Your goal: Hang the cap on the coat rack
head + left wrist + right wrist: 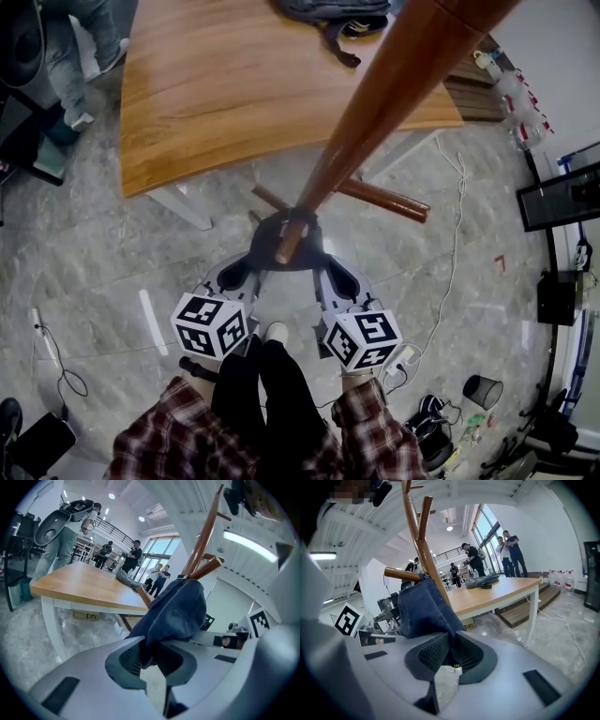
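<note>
Both jaws pinched shut on its rim, our left hand-held gripper [234, 274] and right hand-held gripper [336, 277] hold the dark navy fabric cap [267, 232] straight ahead, equally near. It rests against the brown wooden coat rack [384, 112], whose slanting peg [289, 246] points back toward us.

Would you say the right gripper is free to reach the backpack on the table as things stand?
Probably not: the right gripper is shut on the cap, and the coat rack stands between it and the backpack at the far side of the table.
</note>
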A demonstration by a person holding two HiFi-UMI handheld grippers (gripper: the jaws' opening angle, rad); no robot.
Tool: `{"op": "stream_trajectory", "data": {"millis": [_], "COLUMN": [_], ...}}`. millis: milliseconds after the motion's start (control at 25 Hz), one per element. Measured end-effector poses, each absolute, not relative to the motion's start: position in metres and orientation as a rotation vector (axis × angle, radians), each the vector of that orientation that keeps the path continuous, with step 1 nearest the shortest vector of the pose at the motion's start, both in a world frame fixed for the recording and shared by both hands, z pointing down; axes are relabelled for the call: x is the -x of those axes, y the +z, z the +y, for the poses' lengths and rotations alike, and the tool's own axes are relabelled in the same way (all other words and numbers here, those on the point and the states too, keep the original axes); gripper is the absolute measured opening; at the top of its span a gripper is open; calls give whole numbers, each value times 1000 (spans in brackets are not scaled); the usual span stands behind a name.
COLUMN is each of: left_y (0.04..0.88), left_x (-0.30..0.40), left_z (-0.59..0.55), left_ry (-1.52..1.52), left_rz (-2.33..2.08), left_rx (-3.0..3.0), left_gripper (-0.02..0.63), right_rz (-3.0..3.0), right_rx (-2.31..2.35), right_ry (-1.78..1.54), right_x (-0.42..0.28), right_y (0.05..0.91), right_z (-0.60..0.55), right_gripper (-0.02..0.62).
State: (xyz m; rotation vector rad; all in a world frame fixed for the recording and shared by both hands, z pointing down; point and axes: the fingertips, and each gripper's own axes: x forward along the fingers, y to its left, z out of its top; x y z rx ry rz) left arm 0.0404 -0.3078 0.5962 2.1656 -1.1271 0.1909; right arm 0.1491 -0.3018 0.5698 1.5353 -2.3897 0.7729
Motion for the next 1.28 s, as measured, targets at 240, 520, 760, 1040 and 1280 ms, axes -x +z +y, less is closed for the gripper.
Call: {"op": "stream_trajectory", "data": {"millis": [240,520,760,1040,1280], "left_y": [592,593,535,401,302], "left_x": [-31,-9,-17,-30,-46], "left_z": [-292,-266,-253,-236,-213], "left_ry": [174,196,131,-101,-231], "left_rz": [-1107,-1132,-1132,-1110,-1049], "left_rx": [-2170,-2137,-2222,-2411,-2561], "left_gripper": [140,146,146,144,142], "right_rz": [-2433,-2434,-2484,-2655,-2820], "right_rx": [-1506,-1488,-1486,-1533,-1470], "right_ry": [778,767,757,609,395], "right_x": [-148,-148,-138,-123,-112], "right_y": [559,549,516,409,311], "right_z": [-290,-271,-251,-235,-214], "right_gripper": [94,100,100,98,98]}}
